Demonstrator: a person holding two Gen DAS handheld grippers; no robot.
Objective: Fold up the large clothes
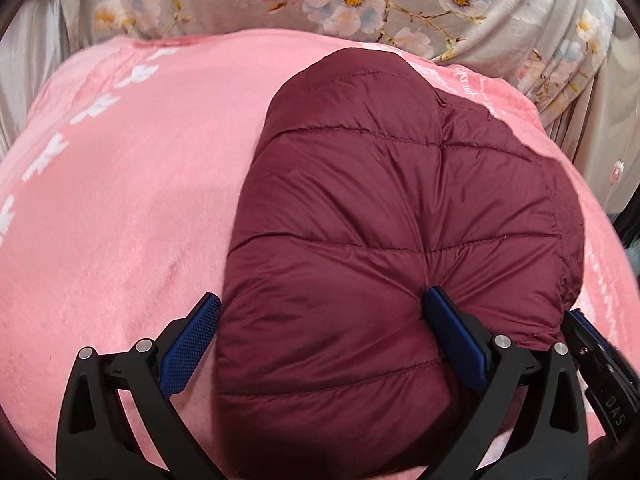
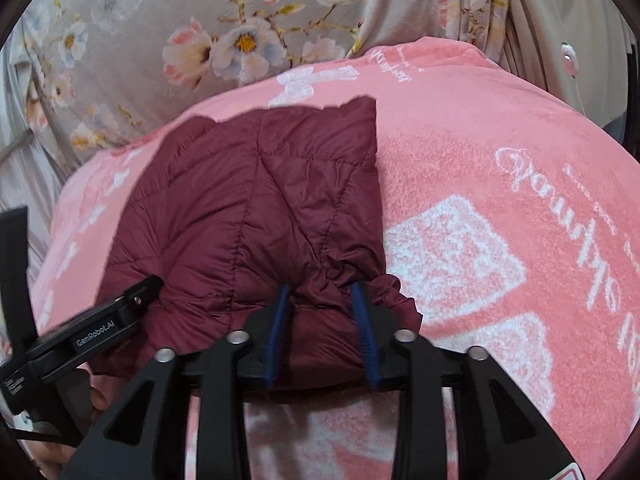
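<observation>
Maroon quilted puffer jacket (image 1: 400, 216) lies folded, frame centre, on a pink fleece blanket (image 1: 120, 208). Left gripper (image 1: 320, 312) spread wide around its edge. Right gripper (image 2: 320, 292) pinches a gathered fold.

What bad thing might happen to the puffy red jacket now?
The left gripper stands wide around a fat fold of the jacket, one pad just dents it, so that side may slip free. The right gripper pinches only a bunched edge, which could pull out. The fold might then puff open on the pink blanket.
</observation>
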